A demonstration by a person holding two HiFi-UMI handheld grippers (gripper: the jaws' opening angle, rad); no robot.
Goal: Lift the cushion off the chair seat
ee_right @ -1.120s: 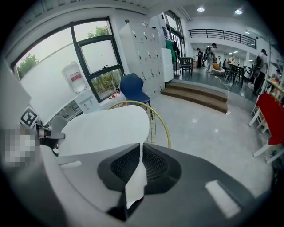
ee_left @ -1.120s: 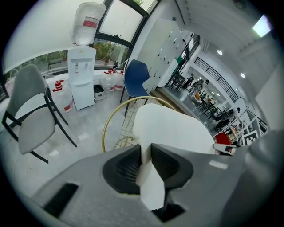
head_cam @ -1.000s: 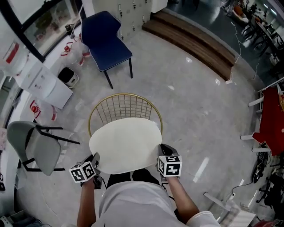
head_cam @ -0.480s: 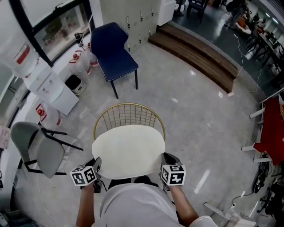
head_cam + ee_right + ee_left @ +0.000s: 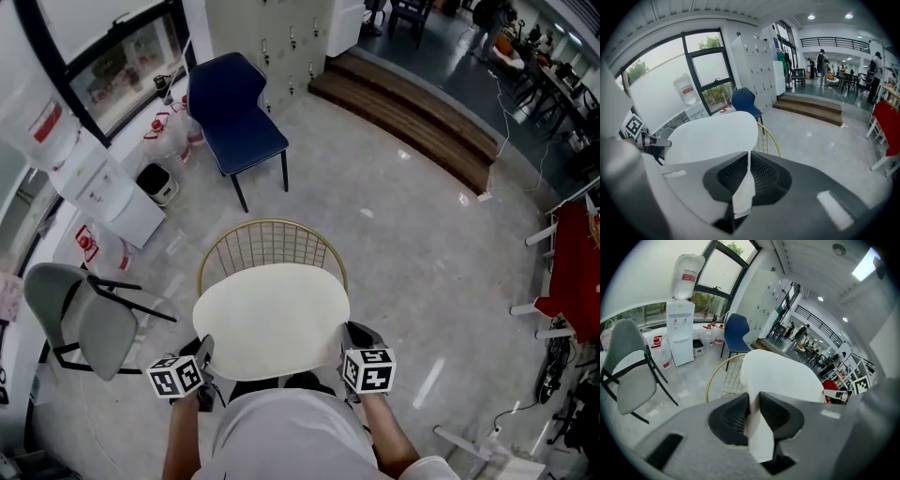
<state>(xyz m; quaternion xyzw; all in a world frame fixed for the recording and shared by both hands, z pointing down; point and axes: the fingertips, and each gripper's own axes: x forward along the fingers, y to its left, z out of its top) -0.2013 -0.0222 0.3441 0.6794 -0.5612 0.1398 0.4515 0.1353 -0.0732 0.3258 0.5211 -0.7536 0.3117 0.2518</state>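
Note:
A round cream cushion hangs level in front of me, above the gold wire chair whose backrest shows behind it. My left gripper is shut on the cushion's near left edge, and my right gripper is shut on its near right edge. In the left gripper view the cushion runs away from my left gripper, its edge pinched between the black pads. In the right gripper view the cushion lies to the left of my right gripper, a fold squeezed in the jaws. The seat below is hidden.
A dark blue chair stands further back. A grey chair is at the left, next to a white water dispenser and bottles. Brown wooden steps cross the upper right. A red table is at the right edge.
The cushion has risen a little with both grippers and now covers more of the chair. The head view has shifted, so the room sits lower in the picture.

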